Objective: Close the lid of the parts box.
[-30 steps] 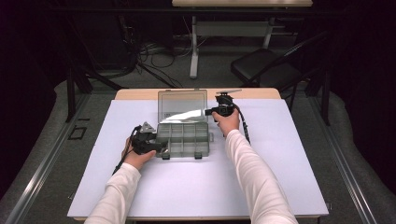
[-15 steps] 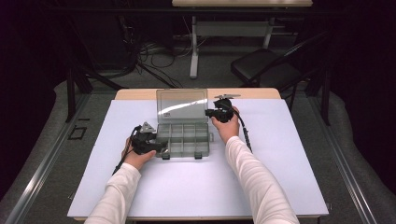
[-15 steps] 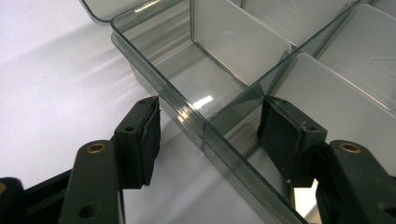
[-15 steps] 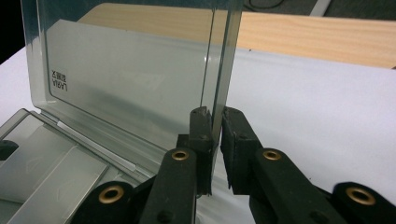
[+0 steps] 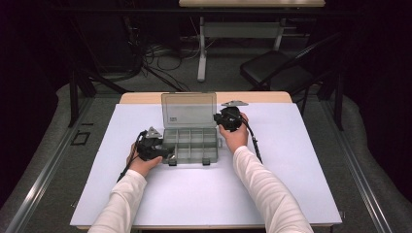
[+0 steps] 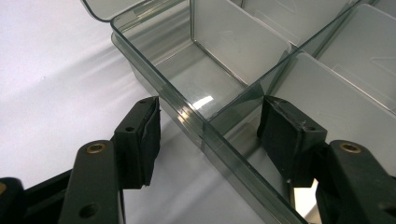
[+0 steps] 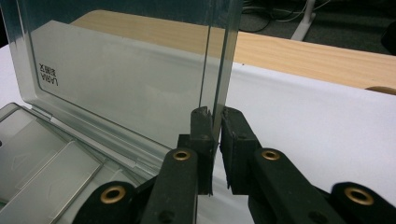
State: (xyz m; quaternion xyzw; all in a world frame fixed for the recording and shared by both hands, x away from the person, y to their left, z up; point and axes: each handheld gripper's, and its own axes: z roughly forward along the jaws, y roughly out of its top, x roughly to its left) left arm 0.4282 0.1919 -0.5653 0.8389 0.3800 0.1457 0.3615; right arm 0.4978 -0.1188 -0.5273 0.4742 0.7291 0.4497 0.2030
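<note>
High view: clear grey plastic compartment box sits mid-table on white sheet — right gripper pinches its upright lid; left gripper straddles the side wall, jaws spread.

The right gripper rises from the bottom centre, its jaws pinched on the edge of the clear lid, which stands upright at left. The box's compartments fill the lower left; a wooden table edge crosses the upper right
</note>
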